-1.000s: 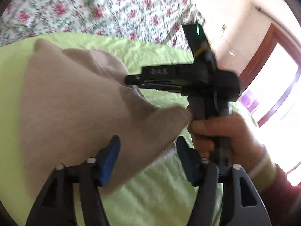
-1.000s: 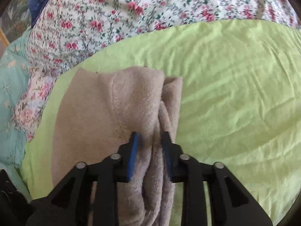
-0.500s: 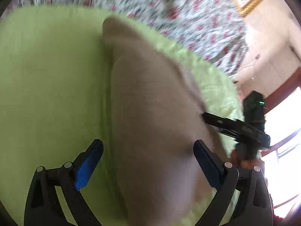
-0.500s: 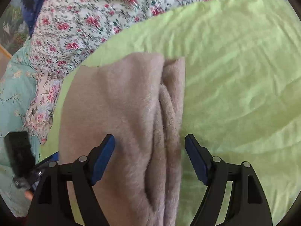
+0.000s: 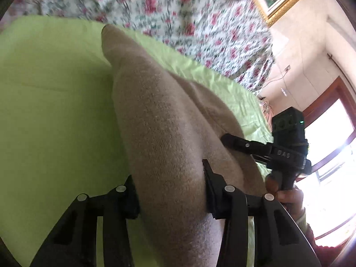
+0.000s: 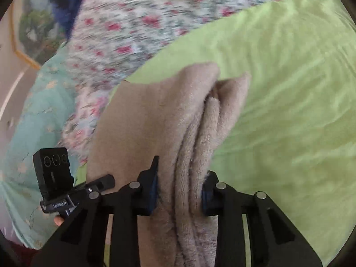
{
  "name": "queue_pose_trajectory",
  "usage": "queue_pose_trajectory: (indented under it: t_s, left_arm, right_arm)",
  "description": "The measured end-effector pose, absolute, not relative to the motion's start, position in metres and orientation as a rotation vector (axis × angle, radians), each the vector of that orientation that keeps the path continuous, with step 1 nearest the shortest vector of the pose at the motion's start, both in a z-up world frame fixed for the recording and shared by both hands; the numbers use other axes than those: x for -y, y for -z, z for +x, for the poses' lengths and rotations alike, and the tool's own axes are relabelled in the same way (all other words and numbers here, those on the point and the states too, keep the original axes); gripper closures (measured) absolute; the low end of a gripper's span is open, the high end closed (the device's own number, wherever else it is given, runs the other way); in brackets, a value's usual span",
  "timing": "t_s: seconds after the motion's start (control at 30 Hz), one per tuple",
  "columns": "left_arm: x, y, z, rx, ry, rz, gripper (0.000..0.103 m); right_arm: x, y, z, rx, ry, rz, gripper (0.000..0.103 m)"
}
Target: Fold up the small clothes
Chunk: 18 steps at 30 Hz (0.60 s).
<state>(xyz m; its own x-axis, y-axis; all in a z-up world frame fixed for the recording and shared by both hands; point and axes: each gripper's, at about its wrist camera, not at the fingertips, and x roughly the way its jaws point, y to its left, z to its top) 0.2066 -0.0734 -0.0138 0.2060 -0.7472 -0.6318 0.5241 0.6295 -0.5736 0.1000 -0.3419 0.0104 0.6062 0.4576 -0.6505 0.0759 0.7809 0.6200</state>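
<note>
A beige fleece garment (image 5: 160, 120) lies folded on the green sheet (image 5: 49, 102); it also shows in the right wrist view (image 6: 155, 115) with bunched layers along its right side. My left gripper (image 5: 170, 191) is shut on the near edge of the garment, the cloth filling the gap between its jaws. My right gripper (image 6: 179, 189) is shut on the thick bunched edge of the same garment. The right gripper also shows in the left wrist view (image 5: 229, 138), touching the garment's right side. The left gripper also shows in the right wrist view (image 6: 106, 181) at lower left.
A floral quilt (image 5: 178, 11) lies behind the green sheet, also in the right wrist view (image 6: 138, 22). A teal patterned cloth (image 6: 33, 120) lies at the left. A bright window with a wooden frame (image 5: 333, 120) is at the right.
Half a second ago both grippers stood wide open around the garment. Both have closed on its near edge. The views have shifted slightly.
</note>
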Motion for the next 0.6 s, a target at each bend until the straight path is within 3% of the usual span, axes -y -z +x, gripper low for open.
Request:
queue_pose_trajectory:
  t_s: [0.2, 0.37, 0.47, 0.6]
  left_arm:
    - [-0.005, -0.002, 0.173, -1.002, 0.826, -0.214, 0.058]
    - [-0.04, 0.041, 0.166, -1.11, 0.75, -0.265, 0.052]
    - [-0.053, 0.066, 0.165, -1.145, 0.726, -0.335, 0.037]
    - [-0.072, 0.047, 0.172, -1.084, 0.687, -0.358, 0.027]
  right_arm:
    - [0.267, -0.009, 0.092, -0.909, -0.384, 0.63, 0.072]
    - [0.226, 0.018, 0.097, -0.985, -0.396, 0.604, 0.071]
    - [0.216, 0.034, 0.098, -1.029, -0.318, 0.535, 0.06]
    - [0.224, 0.022, 0.094, -1.031, -0.248, 0.534, 0.045]
